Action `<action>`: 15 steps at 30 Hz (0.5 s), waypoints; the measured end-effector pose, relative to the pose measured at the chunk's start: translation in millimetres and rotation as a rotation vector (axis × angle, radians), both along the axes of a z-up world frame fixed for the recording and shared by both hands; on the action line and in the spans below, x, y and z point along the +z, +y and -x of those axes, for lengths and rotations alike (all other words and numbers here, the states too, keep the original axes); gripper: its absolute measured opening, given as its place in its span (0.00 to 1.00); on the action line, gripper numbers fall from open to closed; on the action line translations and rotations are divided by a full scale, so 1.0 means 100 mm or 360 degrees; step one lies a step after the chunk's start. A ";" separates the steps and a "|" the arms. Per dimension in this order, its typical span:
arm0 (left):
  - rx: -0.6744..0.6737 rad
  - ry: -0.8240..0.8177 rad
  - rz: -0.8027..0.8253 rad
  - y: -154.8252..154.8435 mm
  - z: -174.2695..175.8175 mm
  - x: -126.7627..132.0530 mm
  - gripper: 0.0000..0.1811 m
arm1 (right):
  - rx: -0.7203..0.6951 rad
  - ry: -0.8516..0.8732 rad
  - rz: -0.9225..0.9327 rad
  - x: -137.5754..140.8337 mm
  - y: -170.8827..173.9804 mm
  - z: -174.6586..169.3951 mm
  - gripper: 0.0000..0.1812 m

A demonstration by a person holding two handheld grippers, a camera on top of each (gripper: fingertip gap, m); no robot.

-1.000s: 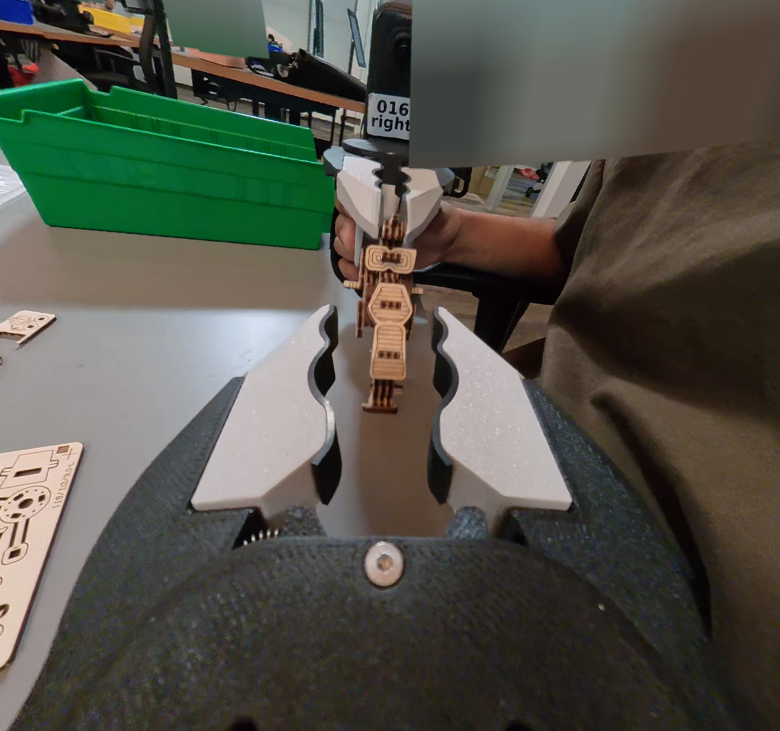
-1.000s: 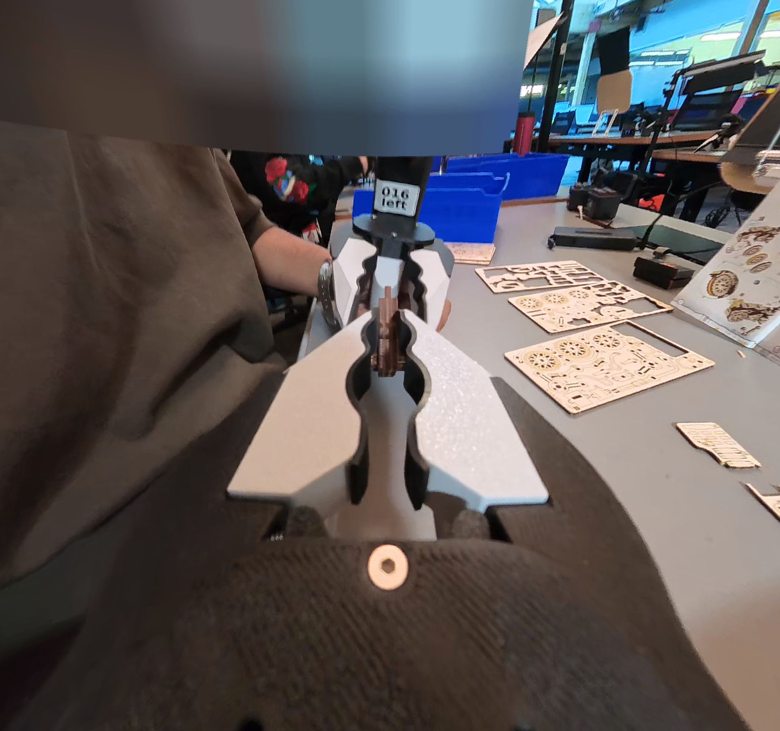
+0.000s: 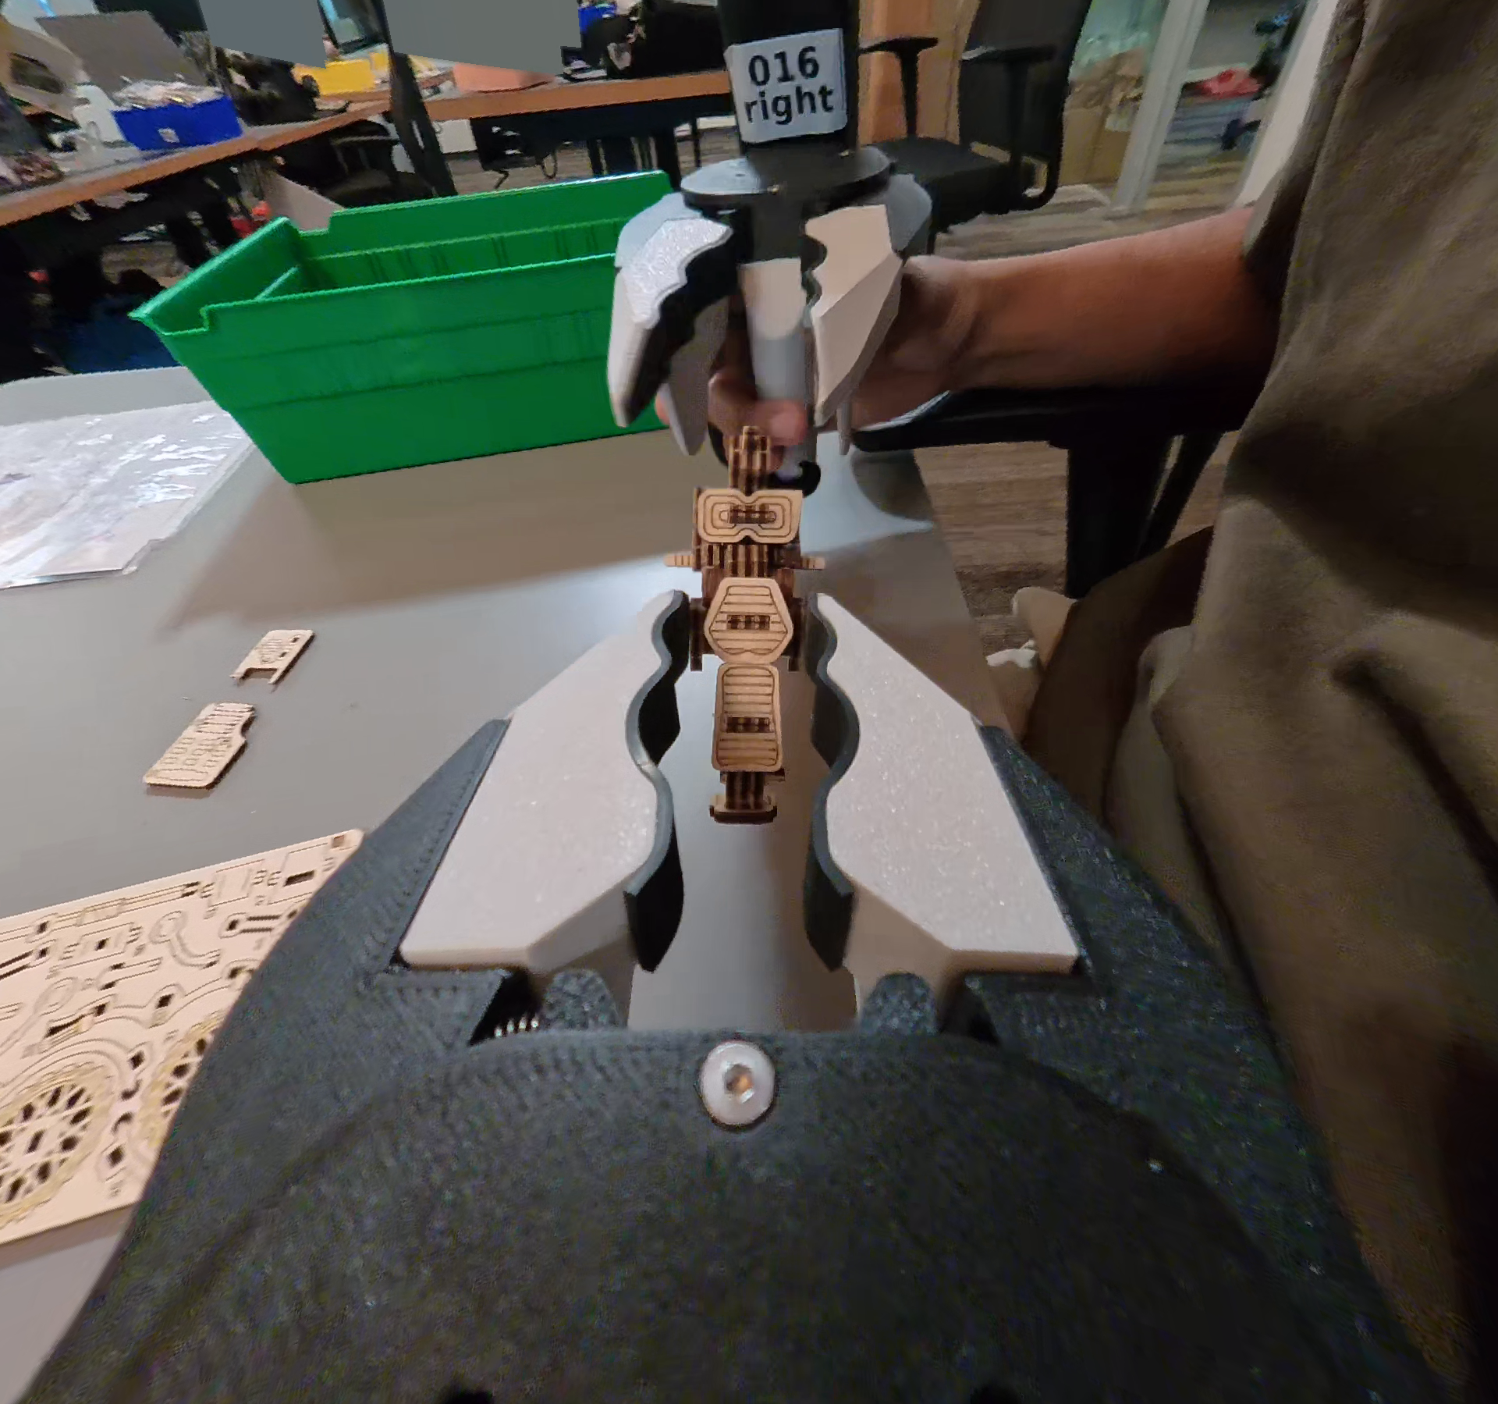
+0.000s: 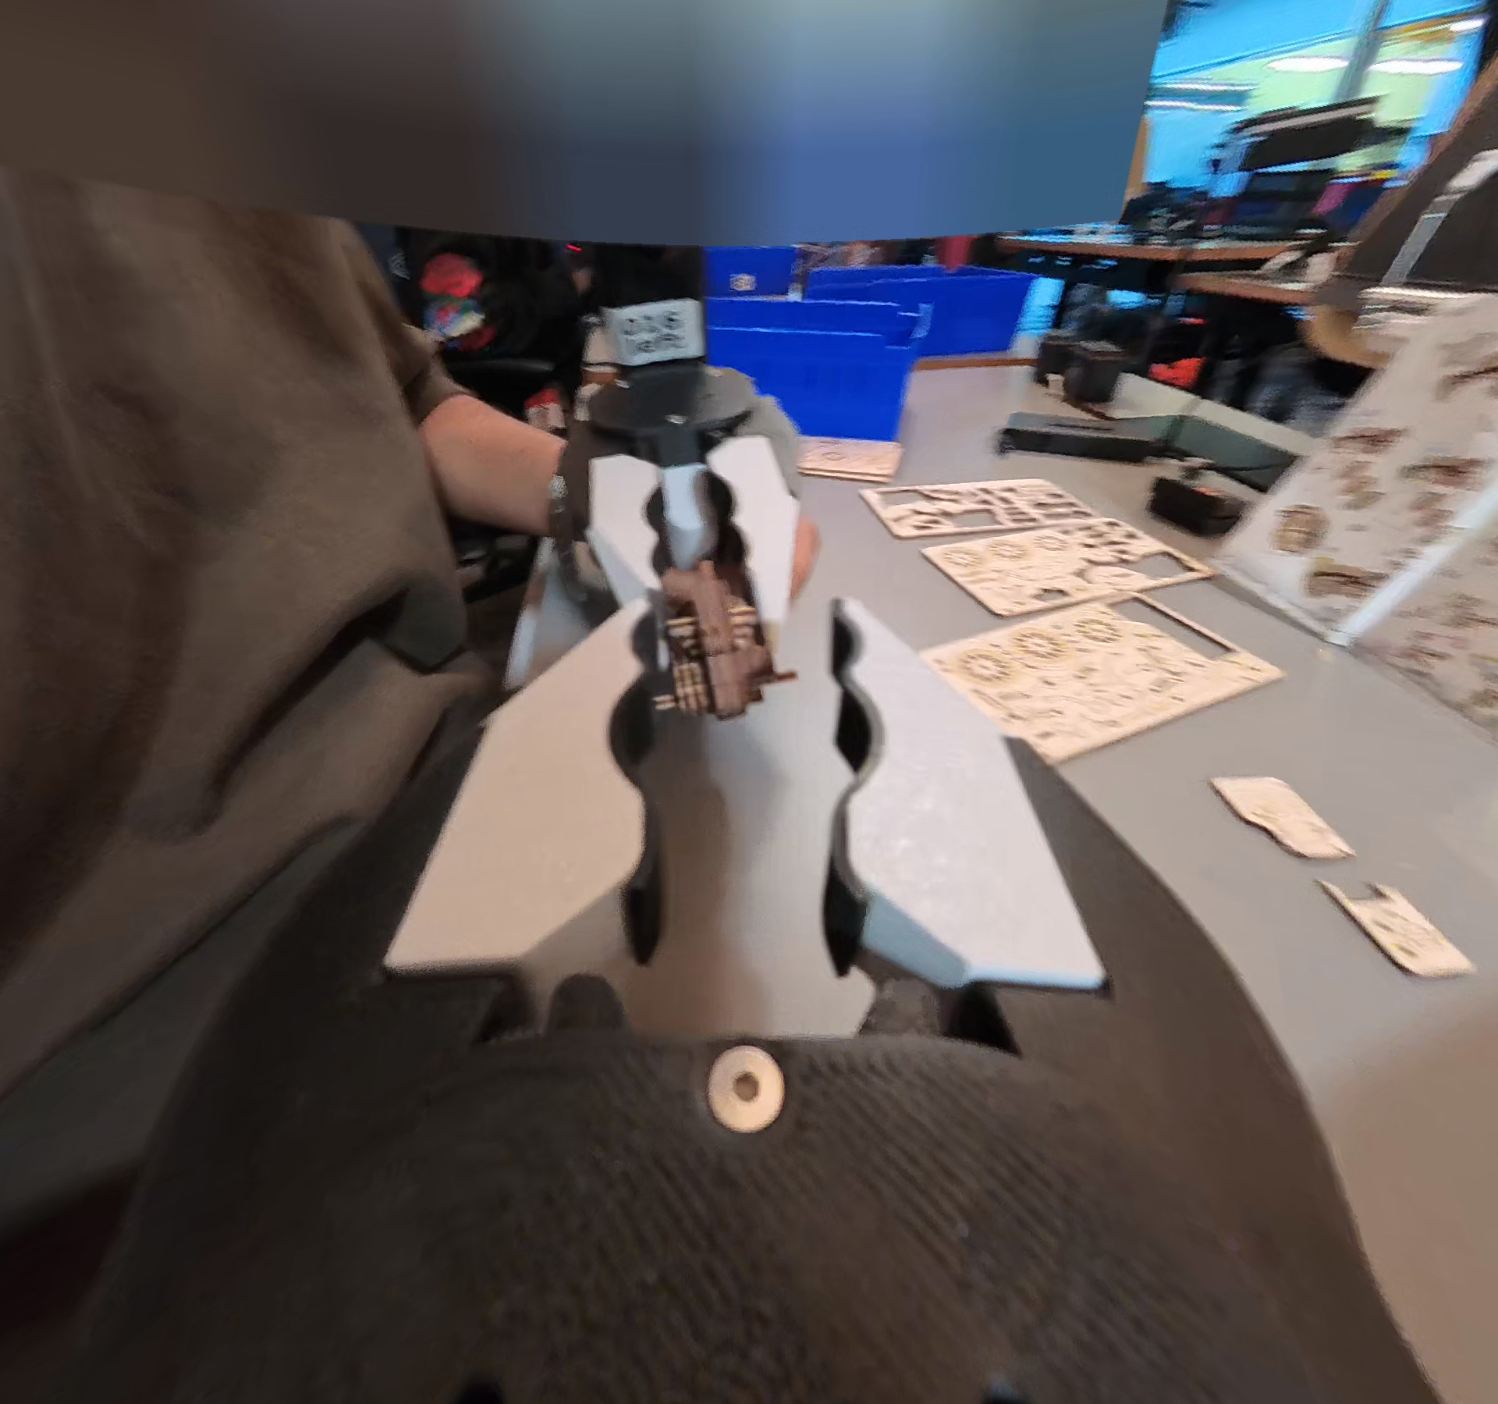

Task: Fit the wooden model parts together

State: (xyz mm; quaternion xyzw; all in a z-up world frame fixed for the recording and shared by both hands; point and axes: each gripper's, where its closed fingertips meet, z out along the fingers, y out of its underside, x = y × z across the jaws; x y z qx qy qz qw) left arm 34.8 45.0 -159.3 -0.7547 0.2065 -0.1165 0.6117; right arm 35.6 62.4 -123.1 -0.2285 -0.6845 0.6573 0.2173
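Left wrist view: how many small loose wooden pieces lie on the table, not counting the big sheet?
2. One piece lies farther off, toward the green bin; the other lies nearer, just beyond the big sheet. More may be hidden.

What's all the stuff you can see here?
model: one, pale wood, between left claw's fingers
green bin: one, green, table's far side
blue bins: several, blue, far table end
part sheets: three, pale wood, flat on table
loose pieces: two, pale wood, near sheets
table: one, grey, under everything
left claw: one, grey-black, shut on model
right claw: one, grey-black, open, facing model
hand: one, holding right claw
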 end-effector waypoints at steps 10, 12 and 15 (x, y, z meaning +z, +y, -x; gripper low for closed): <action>-0.0073 0.0005 -0.0008 -0.03 -0.08 0.00 0.13 | 0.0000 -0.0031 -0.0424 -0.38 -0.17 0.02 0.34; -0.0093 -0.0006 0.0000 -0.04 -0.10 0.00 0.14 | 0.0028 -0.0007 -0.0445 -0.39 -0.21 0.00 0.31; -0.0115 -0.0017 0.0010 -0.05 -0.12 -0.01 0.14 | 0.0063 0.0002 -0.0482 -0.41 -0.25 -0.03 0.26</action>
